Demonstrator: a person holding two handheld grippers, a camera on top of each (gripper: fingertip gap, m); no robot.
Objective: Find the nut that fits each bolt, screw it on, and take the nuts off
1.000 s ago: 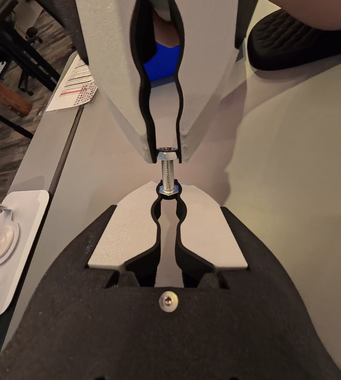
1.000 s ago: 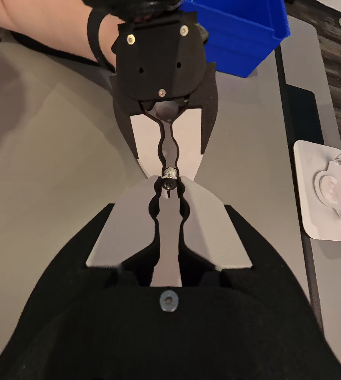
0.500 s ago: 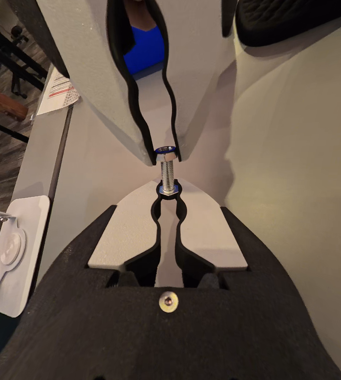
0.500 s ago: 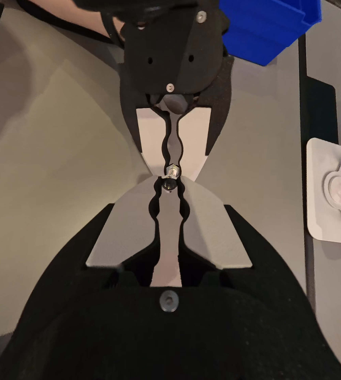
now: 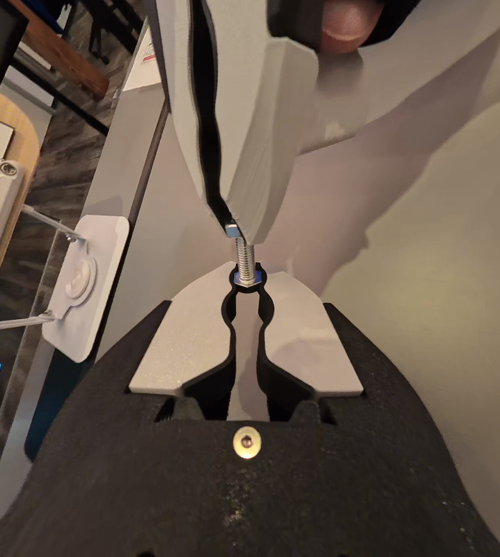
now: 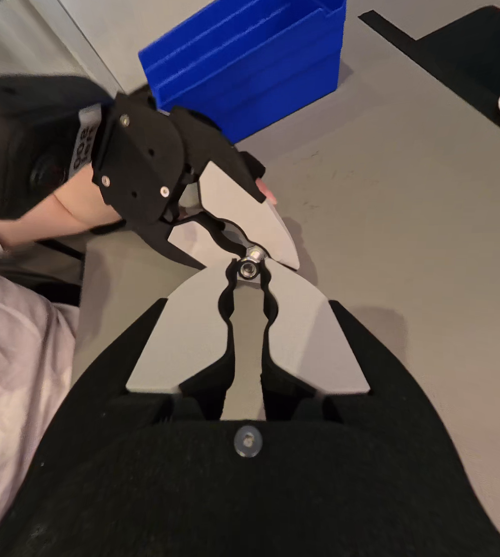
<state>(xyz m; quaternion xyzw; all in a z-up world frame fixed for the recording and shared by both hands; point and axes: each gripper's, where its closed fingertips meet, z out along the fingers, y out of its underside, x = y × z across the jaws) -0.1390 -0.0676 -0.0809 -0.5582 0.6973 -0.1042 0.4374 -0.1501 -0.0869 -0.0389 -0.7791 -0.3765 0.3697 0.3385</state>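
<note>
A silver bolt [image 5: 244,254] with a threaded shank spans the gap between my two grippers above the grey table [image 5: 423,346]. My left gripper [image 5: 247,271] is shut on the bolt's hex head end [image 6: 253,251]. My right gripper [image 5: 232,224] comes in from above, tilted, and is shut on a hex nut [image 5: 232,231] at the far end of the thread. In the right wrist view my right gripper [image 6: 248,265] shows the nut [image 6: 248,269] end-on with its hole. The left gripper [image 6: 257,254] reaches in from the upper left, held by a gloved hand.
A blue bin [image 6: 242,66] stands on the table behind the left gripper. A white stand base [image 5: 85,286] sits at the table's left edge, with floor and other furniture beyond. A person's arm and light sleeve [image 6: 16,346] are at the left. A black mat [image 6: 468,66] lies far right. Left tips to right tips: about 5 cm.
Both grippers stay shut on the bolt and nut. The right gripper has rolled about the bolt's axis and now stands tilted. Both views have swung, and the blue bin shows more fully.
</note>
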